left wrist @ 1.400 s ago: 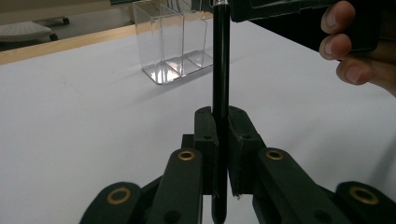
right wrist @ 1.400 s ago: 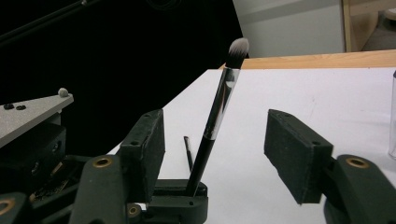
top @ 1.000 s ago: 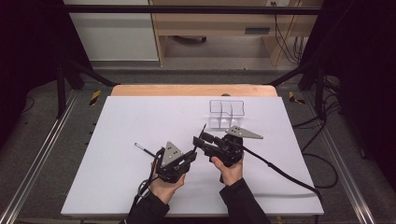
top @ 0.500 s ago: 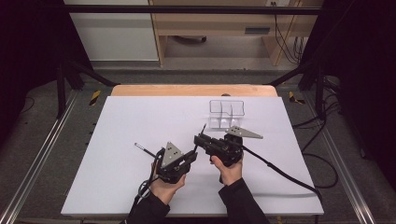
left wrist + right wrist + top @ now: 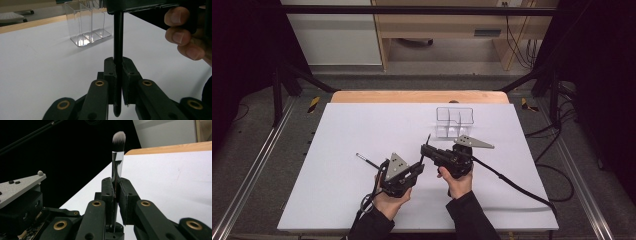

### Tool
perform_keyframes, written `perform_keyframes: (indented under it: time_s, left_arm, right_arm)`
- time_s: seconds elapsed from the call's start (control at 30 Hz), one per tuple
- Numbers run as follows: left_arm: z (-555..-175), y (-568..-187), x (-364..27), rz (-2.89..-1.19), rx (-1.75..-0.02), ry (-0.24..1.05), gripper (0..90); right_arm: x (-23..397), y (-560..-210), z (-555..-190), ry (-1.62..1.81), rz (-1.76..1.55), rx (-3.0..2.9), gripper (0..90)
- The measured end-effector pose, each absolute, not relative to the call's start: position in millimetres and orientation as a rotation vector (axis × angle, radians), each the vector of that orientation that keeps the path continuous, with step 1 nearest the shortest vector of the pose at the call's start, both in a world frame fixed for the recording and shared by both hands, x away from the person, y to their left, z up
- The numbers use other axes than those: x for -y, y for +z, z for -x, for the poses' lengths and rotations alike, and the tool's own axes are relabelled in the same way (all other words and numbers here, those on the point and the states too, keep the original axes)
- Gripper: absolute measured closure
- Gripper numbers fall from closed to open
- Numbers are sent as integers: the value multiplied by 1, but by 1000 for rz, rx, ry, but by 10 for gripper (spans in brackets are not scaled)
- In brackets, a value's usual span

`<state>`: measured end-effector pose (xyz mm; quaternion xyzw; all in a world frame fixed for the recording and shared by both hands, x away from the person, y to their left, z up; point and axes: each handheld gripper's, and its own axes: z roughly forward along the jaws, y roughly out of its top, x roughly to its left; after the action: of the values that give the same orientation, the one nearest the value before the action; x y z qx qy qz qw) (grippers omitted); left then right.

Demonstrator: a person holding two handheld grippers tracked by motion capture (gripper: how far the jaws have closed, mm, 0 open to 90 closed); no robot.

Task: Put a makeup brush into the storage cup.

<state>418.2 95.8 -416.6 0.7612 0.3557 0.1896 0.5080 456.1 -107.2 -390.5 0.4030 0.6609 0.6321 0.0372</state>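
In the high view both grippers sit near the front edge of the tabletop [image 5: 337, 150], the left gripper [image 5: 419, 167] just beside the right gripper [image 5: 426, 150], and a clear organizer [image 5: 454, 122] stands toward the back edge. In the left gripper view the jaws are closed on the black handle of a brush [image 5: 118, 45], which rises upright. In the right gripper view the jaws have just been closing and now clamp the same brush [image 5: 117, 157] below its silver ferrule, bristles up.
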Motion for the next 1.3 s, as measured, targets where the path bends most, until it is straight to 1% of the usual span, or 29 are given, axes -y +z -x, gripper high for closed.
perform_keyframes:
  time_s: [0.23, 0.47, 0.57, 0.93, 1.13, 1.3]
  left_arm:
    - [-419, -416, -96, -1840, -843, 451, 815]
    - [-420, -411, -103, -1850, -835, 453, 664]
    - [-420, -409, -108, -1854, -830, 474, 606]
    - [-424, -405, -135, -1869, -803, 477, 409]
    - [-424, -405, -145, -1898, -769, 469, 324]
    - [-422, -405, -151, -1920, -745, 489, 252]
  right_arm:
    - [108, -389, -455, 1942, -1214, -2038, 839]
    - [110, -389, -454, 1888, -1187, -2035, 839]
    - [111, -388, -454, 1877, -1178, -2028, 839]
    - [116, -385, -455, 1840, -1157, -2026, 840]
    - [119, -385, -454, 1816, -1138, -2029, 840]
    - [123, -384, -455, 1810, -1137, -2025, 840]
